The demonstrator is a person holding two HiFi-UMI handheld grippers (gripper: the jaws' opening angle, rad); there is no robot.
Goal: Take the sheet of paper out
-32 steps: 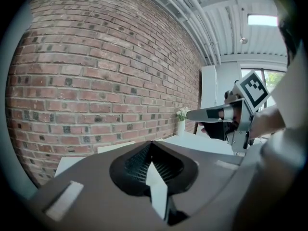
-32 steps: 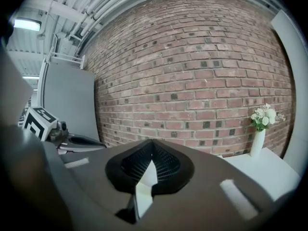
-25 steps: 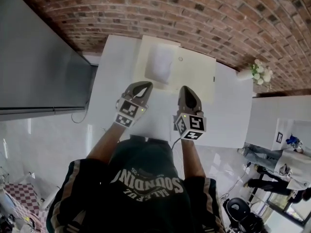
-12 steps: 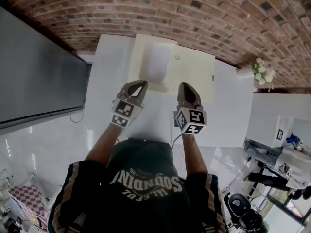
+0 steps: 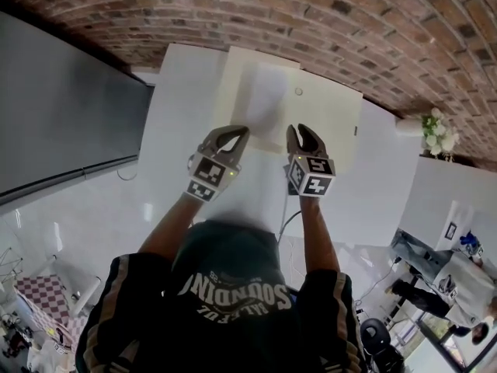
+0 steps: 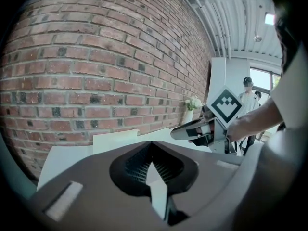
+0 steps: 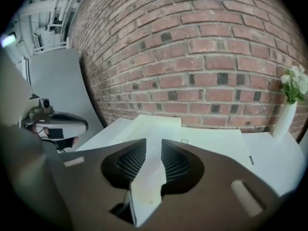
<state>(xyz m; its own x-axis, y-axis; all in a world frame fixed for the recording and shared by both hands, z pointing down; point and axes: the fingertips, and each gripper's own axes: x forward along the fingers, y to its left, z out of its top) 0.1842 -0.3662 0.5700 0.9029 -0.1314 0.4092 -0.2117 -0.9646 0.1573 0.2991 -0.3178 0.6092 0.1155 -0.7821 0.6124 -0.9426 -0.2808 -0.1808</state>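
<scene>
Ahead of you the red brick wall runs along the table's far edge, and a tall flat grey panel stands off its left edge. The white rectangular table carries a large flat cream folder, which lies against the far edge and covers the middle of that side. The white sheet of paper lies flat on the left half of that folder, with its near end close to the folder's near edge.

Your two grippers sit either side of that near end. Your left gripper is just off the sheet's near left corner, its jaws pressed together at the tips with nothing between them; only table shows through the hollow behind them. Your right gripper is just off the near right corner, over the folder. Its jaws are opening, a clear gap stands between the ribbed pads, and nothing is pinched there. I cannot tell whether either gripper's tips touch the folder or the sheet.

A small white vase of white flowers stands near the table's far right corner, well apart from both grippers
</scene>
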